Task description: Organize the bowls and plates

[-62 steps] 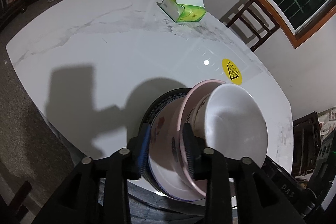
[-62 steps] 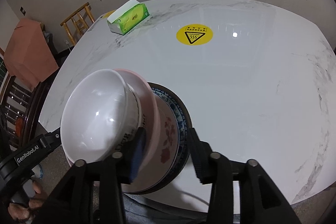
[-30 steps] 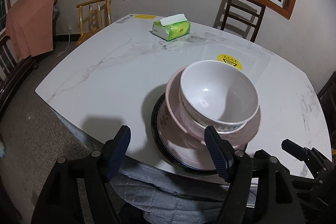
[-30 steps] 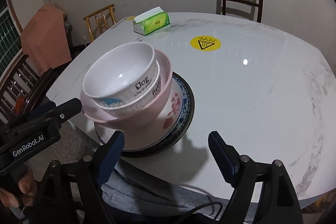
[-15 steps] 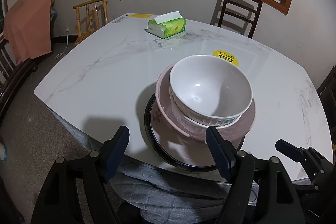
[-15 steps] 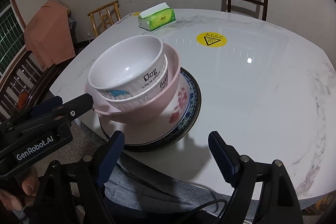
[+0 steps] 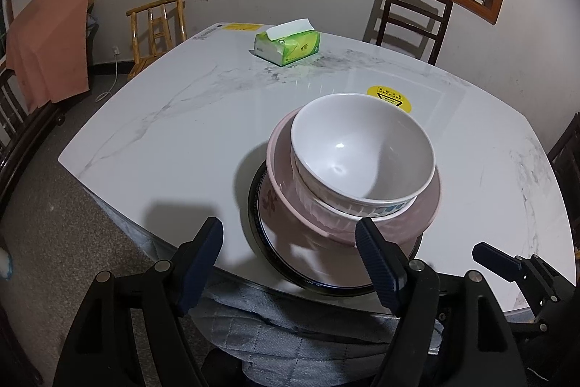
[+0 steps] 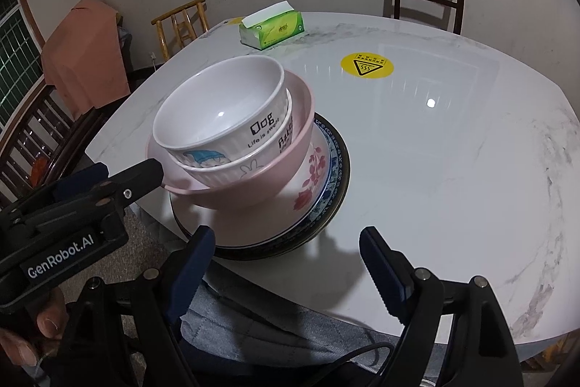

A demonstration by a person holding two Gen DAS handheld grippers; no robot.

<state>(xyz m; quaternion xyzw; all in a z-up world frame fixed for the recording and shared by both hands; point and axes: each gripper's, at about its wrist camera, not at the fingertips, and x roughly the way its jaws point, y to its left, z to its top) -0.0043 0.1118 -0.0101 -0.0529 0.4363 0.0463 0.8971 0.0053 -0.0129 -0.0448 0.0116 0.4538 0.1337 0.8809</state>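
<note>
We find the marble surface (image 7: 174, 118) carrying a dark-rimmed plate (image 8: 335, 176), pink bowl (image 8: 253, 194) and white bowl (image 7: 362, 151), stacked just ahead of both grippers (image 7: 290, 260) (image 8: 286, 263); fingers wide apart, holding nothing.

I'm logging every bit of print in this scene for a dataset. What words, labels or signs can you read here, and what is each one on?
"GenRobot.AI": on the left gripper.
"Dog" and "Life is sweet": on the top white bowl.
Letters on the second white bowl: partly hidden, unreadable.
Triangle heat warning sign with a line of small unreadable print: on the yellow sticker on the table.
Logo and print on the green tissue pack: too small to read.
</note>
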